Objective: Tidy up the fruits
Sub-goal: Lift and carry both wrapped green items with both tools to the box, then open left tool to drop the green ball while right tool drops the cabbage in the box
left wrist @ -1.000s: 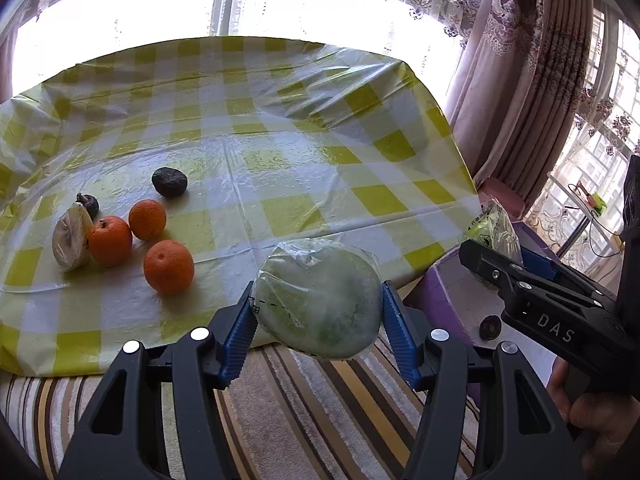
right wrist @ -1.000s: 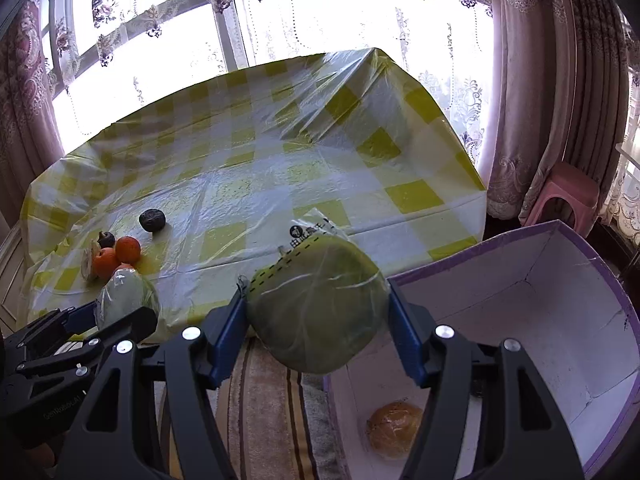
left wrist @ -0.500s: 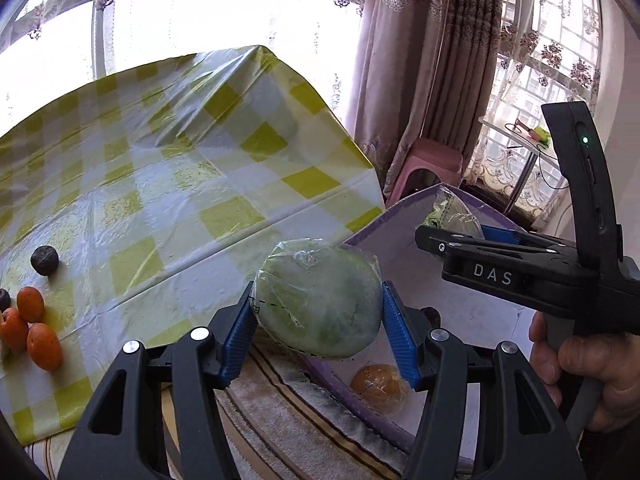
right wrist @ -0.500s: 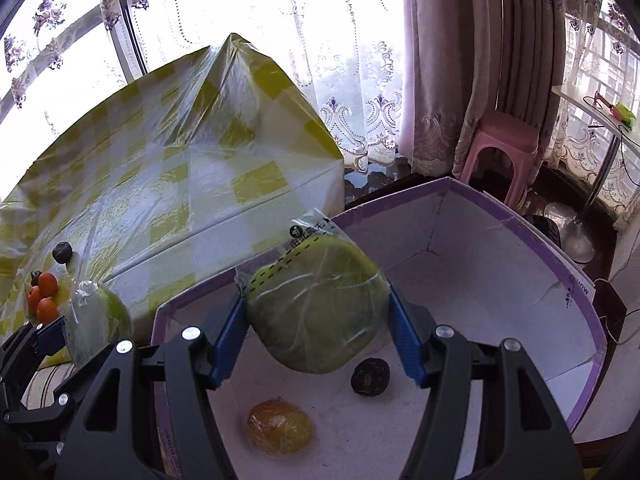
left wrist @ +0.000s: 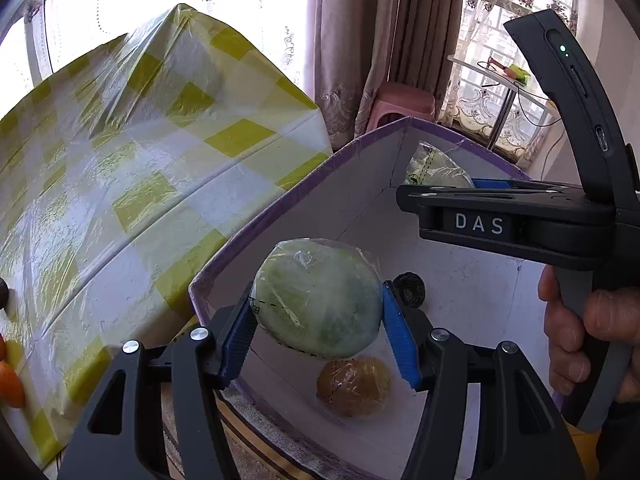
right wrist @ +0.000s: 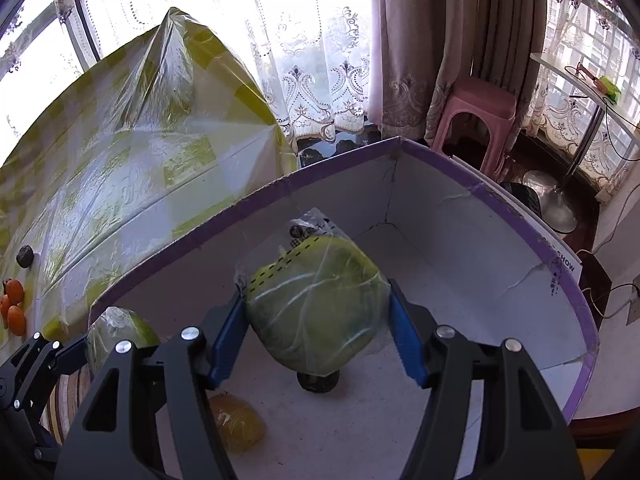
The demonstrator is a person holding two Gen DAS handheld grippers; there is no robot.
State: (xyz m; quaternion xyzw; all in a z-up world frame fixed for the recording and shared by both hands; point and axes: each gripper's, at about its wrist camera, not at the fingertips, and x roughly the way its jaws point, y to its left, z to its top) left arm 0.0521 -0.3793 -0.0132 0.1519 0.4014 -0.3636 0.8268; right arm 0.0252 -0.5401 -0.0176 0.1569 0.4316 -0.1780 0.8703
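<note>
My left gripper [left wrist: 320, 320] is shut on a plastic-wrapped green melon [left wrist: 318, 300] and holds it over the near corner of a purple-rimmed white box [left wrist: 280, 208]. My right gripper [right wrist: 316, 320] is shut on a wrapped green cabbage [right wrist: 320, 304] and holds it inside the same box [right wrist: 520, 208]. On the box floor lie a wrapped yellow-brown fruit [left wrist: 354, 386] and a dark round fruit [left wrist: 408, 290]; both also show in the right wrist view, the yellow one [right wrist: 236, 420] and the dark one [right wrist: 318, 382]. The right gripper body [left wrist: 500, 216] crosses the left wrist view.
The table with a yellow checked cloth [left wrist: 140, 160] stands left of the box. Oranges [right wrist: 14, 304] and a dark fruit [right wrist: 25, 257] lie on it at the far left. A pink stool [right wrist: 476, 116], curtains and a lamp stand [right wrist: 556, 204] stand behind the box.
Both grippers have swung right from the table to the box, each still holding its wrapped produce. Both loads now hang over the box interior.
</note>
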